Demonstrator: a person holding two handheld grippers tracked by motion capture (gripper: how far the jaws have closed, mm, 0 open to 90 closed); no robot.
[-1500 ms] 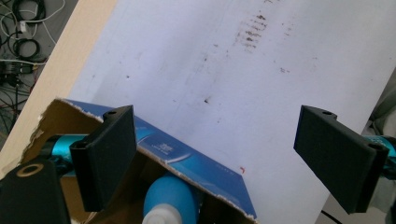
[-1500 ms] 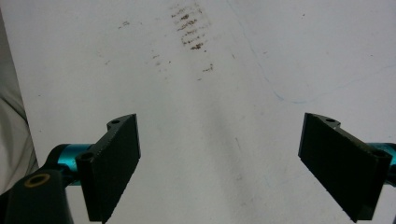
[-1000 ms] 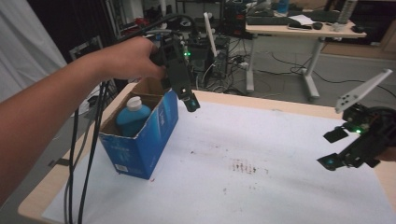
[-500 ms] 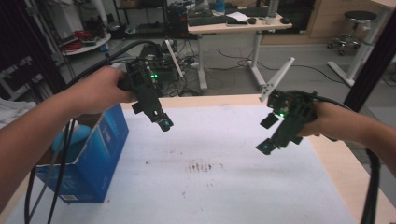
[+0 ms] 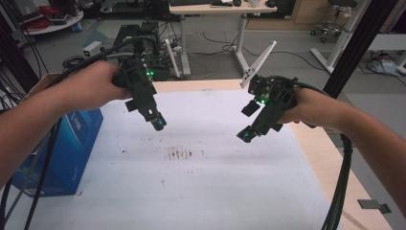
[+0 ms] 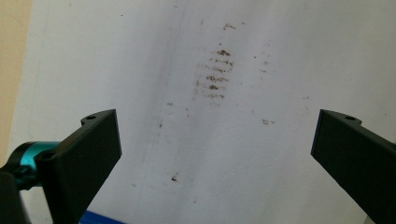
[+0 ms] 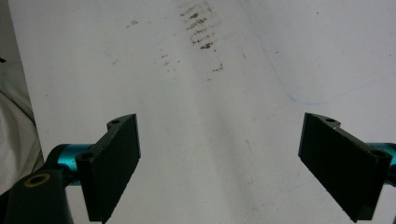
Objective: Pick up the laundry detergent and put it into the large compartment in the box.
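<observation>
Two hand-held grippers hover over a white sheet point(image 5: 215, 191) that covers the table. My left gripper point(image 5: 157, 122) hangs over the sheet's far left part, tilted down toward the middle. Its black jaws stand wide apart in the left gripper view point(image 6: 215, 158), with nothing between them. My right gripper point(image 5: 246, 135) is held over the sheet's right part, pointing down and to the left. It is open too point(image 7: 219, 163), and bare sheet shows between its jaws. A patch of brown smudges point(image 5: 181, 154) lies on the sheet between the two grippers.
A blue cardboard box point(image 5: 72, 148) stands at the table's left edge under my left forearm. Black cables point(image 5: 38, 177) trail from both grippers. The wooden table edge point(image 5: 330, 158) runs along the right. Desks and gear stand on the floor beyond the table.
My left gripper has come down and away from the blue box toward the middle of the sheet. The scene has slid sideways in the high view, so the right gripper sits nearer its centre.
</observation>
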